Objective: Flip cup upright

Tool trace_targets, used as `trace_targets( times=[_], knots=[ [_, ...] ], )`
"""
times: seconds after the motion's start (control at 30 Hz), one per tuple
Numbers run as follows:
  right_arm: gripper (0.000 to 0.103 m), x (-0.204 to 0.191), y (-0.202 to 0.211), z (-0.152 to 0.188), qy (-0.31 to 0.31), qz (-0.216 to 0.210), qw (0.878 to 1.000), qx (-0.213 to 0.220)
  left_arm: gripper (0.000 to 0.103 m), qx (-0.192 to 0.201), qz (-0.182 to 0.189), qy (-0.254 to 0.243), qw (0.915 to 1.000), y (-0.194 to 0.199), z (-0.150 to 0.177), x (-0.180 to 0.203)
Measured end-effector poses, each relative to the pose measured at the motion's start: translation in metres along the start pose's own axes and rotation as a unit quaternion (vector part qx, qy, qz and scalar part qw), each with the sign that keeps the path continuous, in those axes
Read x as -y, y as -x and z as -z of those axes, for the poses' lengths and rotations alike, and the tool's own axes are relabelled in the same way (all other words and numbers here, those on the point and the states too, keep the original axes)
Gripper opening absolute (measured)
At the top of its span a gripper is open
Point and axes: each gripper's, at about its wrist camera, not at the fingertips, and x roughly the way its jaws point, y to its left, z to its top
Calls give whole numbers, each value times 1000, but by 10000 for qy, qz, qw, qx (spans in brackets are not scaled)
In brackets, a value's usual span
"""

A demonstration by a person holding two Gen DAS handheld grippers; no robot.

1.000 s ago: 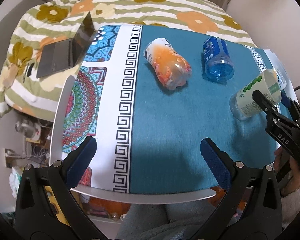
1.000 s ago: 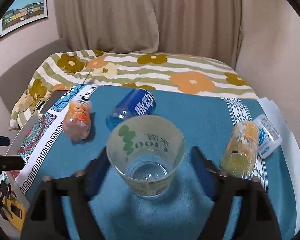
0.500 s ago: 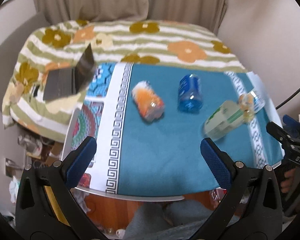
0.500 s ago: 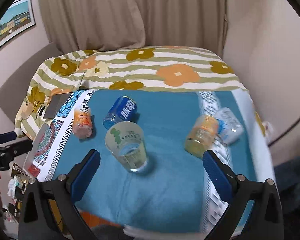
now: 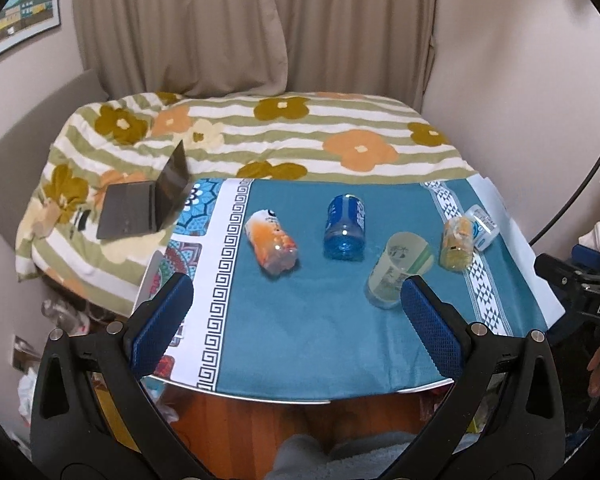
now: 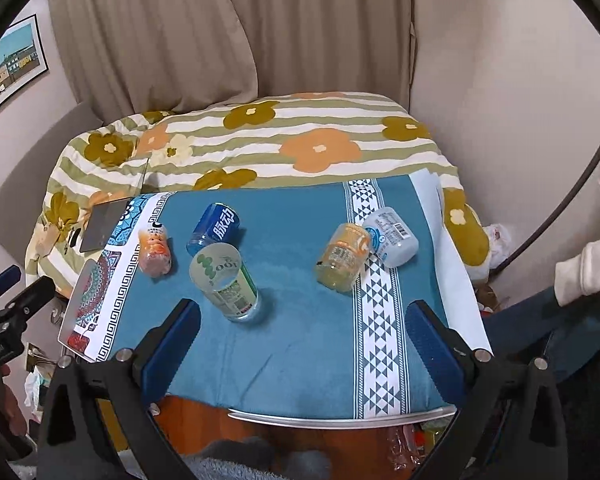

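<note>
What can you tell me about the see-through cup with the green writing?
The cup looks like clear plastic, with green characters and a green-striped label. It stands upright on the teal cloth, mouth up, and looks empty. A blue bottle lies just behind it; whether they touch is unclear. Neither gripper holds it.

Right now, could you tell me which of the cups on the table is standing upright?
The clear cup with green print stands upright, mouth up, near the table's front left. The orange, blue, yellow and white ones lie on their sides.
</note>
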Motion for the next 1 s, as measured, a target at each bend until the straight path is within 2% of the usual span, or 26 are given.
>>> trace_targets(
  times=[0.4, 1.0],
  knots=[
    [102, 3, 12, 8, 9, 33, 9999, 98, 103, 164, 38, -8, 9999, 16, 4, 7],
    [102, 4, 19, 10, 60, 180, 9996, 190, 103, 263, 81, -78, 9996, 18, 2, 13]
  ],
)
